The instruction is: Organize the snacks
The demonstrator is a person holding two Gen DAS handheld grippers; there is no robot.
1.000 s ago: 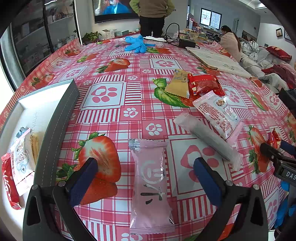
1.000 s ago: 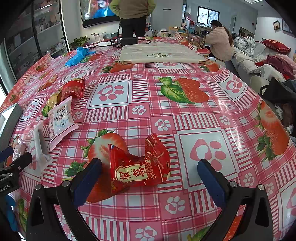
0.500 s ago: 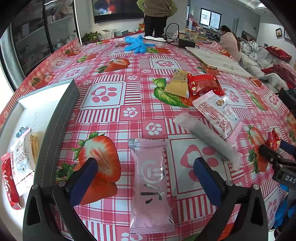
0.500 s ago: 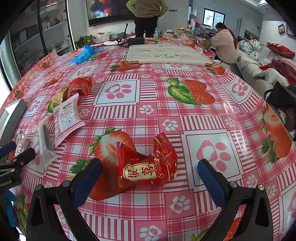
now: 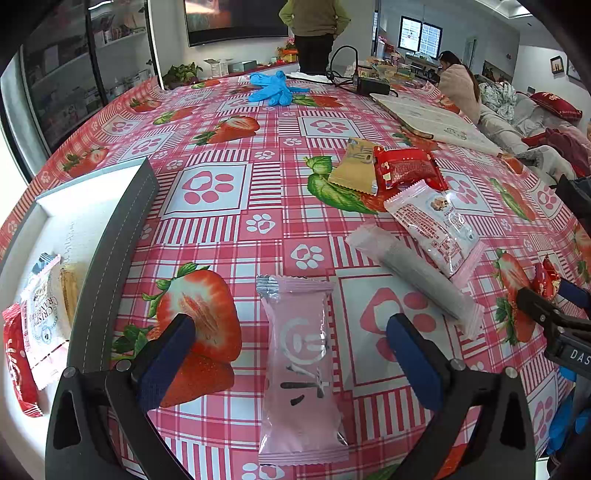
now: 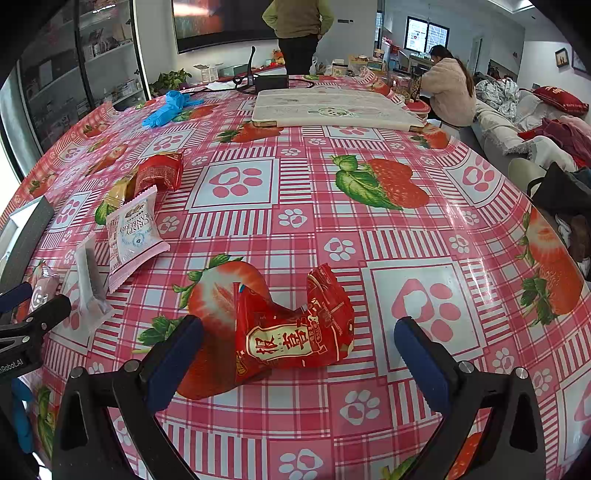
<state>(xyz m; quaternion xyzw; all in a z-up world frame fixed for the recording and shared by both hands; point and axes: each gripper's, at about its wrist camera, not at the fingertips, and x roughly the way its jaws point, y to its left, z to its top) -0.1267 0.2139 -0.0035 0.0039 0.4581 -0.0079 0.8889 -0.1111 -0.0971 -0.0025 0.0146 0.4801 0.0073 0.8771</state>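
Note:
My left gripper [image 5: 291,332] is open, its blue pads on either side of a pink snack packet [image 5: 301,365] lying flat on the strawberry tablecloth. My right gripper [image 6: 297,336] is open too, straddling a crumpled red snack bag [image 6: 291,338]. To the left stands a white box with a dark rim [image 5: 110,258] holding a red packet [image 5: 16,362] and a white cranberry packet [image 5: 42,314]. Loose on the cloth lie a grey stick packet [image 5: 417,275], a white and pink packet [image 5: 434,225], a red packet [image 5: 404,171] and a gold packet [image 5: 356,166].
Blue gloves [image 5: 273,88] and a black cable and adapter [image 5: 369,85] lie at the table's far side, beside a long white board [image 6: 328,110]. One person stands beyond the table [image 6: 297,29], another sits at the right [image 6: 448,92]. The table edge runs close under both grippers.
The right wrist view has swung slightly, so the red bag sits more centred between its fingers. The left gripper and the pink packet have stayed put.

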